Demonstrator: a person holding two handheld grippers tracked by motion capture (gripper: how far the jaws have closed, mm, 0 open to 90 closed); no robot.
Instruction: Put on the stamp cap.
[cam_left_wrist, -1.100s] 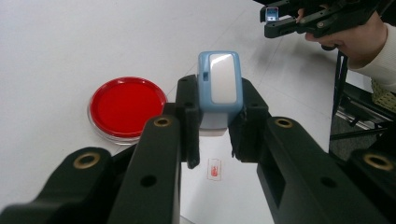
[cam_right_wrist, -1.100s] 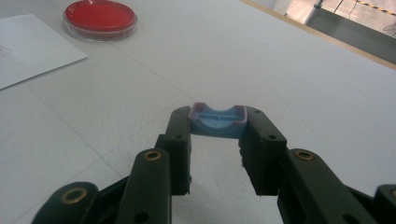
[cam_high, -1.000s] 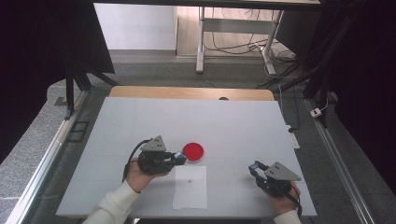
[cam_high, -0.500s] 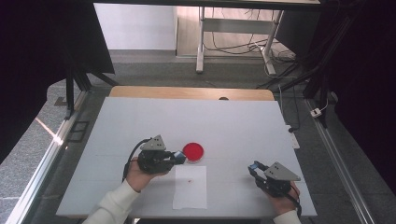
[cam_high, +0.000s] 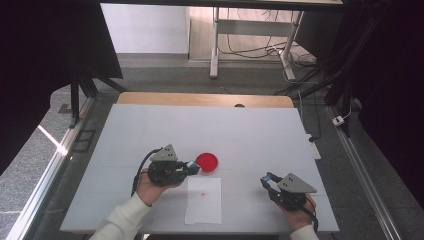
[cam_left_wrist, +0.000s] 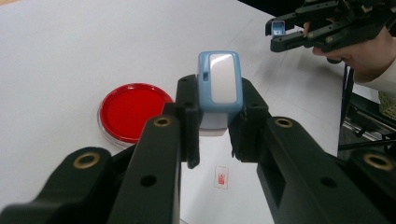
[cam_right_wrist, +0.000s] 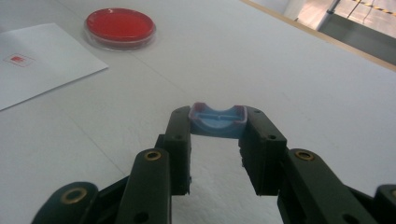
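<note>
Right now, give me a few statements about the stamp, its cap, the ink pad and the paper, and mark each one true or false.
1. The left gripper grips a blue stamp. True.
2. The right gripper is empty. False: it holds the blue stamp cap.
3. The sheet of paper is blank. False: it bears a small red stamp mark.
4. The red ink pad lies on the table, beside the paper. True.

Left hand-held gripper and right hand-held gripper, well apart, each clamped closed.
</note>
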